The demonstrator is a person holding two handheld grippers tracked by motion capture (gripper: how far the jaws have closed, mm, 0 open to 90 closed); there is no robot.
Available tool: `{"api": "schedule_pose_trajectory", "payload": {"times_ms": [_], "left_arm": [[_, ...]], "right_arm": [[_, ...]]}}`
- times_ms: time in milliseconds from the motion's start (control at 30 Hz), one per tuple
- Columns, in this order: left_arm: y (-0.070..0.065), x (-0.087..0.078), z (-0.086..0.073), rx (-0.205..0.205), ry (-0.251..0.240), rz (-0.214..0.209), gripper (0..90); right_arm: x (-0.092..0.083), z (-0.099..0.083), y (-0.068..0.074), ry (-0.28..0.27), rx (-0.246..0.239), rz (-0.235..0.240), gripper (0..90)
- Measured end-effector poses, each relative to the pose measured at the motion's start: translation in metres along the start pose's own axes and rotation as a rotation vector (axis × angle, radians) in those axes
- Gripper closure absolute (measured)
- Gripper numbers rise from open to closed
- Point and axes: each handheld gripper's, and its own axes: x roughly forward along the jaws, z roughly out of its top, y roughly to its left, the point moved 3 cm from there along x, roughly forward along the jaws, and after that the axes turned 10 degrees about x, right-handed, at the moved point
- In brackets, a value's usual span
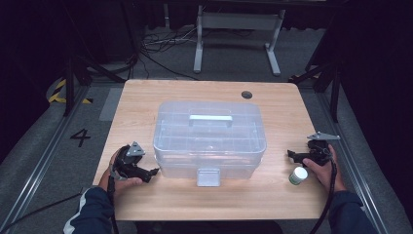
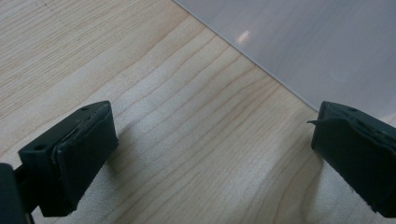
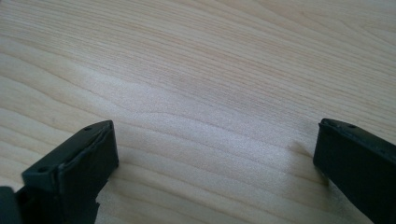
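A clear plastic storage box (image 1: 209,139) with a lid, a grey handle and a grey front latch (image 1: 209,176) stands shut in the middle of the wooden table (image 1: 146,97). My left gripper (image 1: 152,172) rests on the table just left of the box's front corner; its jaws stand wide apart with only wood between them (image 2: 210,158), and the box wall (image 2: 317,42) shows close ahead. My right gripper (image 1: 291,154) lies to the right of the box, open over bare wood (image 3: 215,154). A small white bottle with a green label (image 1: 297,175) stands beside the right hand.
A round cable hole (image 1: 247,94) sits near the table's far edge. Beyond the table are a grey desk frame (image 1: 238,29) and loose cables on the carpet. A floor mark "4" (image 1: 80,137) lies to the left.
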Motion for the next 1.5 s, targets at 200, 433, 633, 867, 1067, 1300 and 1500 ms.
{"api": "schedule_pose_trajectory", "payload": {"times_ms": [200,433,633,867,1067,1300,1500], "left_arm": [[0.001,0.0,0.0,-0.01,0.0,0.008,0.4],[0.001,-0.002,-0.001,-0.017,-0.012,0.012,3.4],[0.003,-0.008,-0.004,-0.018,-0.033,0.033,17.2],[-0.003,-0.03,-0.003,0.011,-0.072,0.048,30.1],[-0.015,-0.036,0.003,0.041,-0.056,0.038,25.6],[-0.034,-0.034,0.012,0.099,-0.04,-0.012,17.2],[-0.045,-0.028,0.02,0.124,-0.069,-0.037,19.1]], "right_arm": [[0.0,0.001,-0.001,0.001,-0.008,0.007,0.1],[0.002,0.003,-0.002,0.001,-0.014,0.006,0.7],[-0.002,0.007,-0.007,-0.035,-0.008,-0.004,23.2],[-0.022,0.026,-0.006,-0.141,0.018,0.017,22.9],[-0.035,0.04,0.01,-0.185,-0.031,0.052,22.0],[-0.036,0.045,0.03,-0.17,-0.088,0.094,21.7],[-0.035,0.044,0.032,-0.161,-0.089,0.101,21.7]]}}
